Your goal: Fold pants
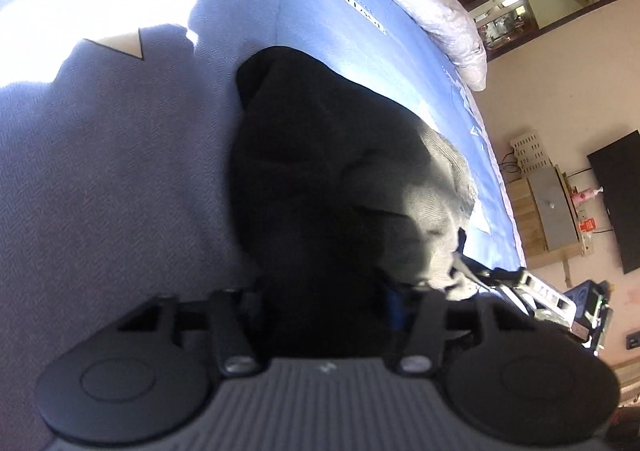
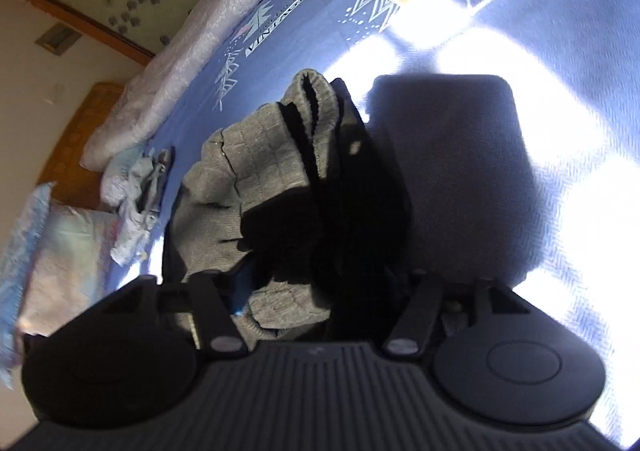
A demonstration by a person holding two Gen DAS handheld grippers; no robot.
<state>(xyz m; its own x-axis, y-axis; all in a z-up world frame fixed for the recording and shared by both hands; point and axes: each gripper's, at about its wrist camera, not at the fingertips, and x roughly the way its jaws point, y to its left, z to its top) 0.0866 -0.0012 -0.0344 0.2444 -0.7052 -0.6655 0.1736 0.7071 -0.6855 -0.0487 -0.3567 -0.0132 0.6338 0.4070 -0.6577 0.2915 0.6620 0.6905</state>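
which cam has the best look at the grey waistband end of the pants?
Right wrist. The pants' grey ribbed waistband stands up in sunlight there, its opening and quilted lining clear. The left wrist view shows mostly dark fabric in shadow, with only a lit grey patch at the right.

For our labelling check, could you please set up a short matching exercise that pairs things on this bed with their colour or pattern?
Things:
1. pants
2. bedsheet
3. quilt
4. small crumpled cloth

Descriptions:
A. blue with printed geometric shapes and the word VINTAGE
B. grey knit outside, black inside
C. pale light blue, bunched up beside the pants
D. pale lilac with a floral texture, rolled along the bed's far edge

Pairs: 1-B, 2-A, 3-D, 4-C
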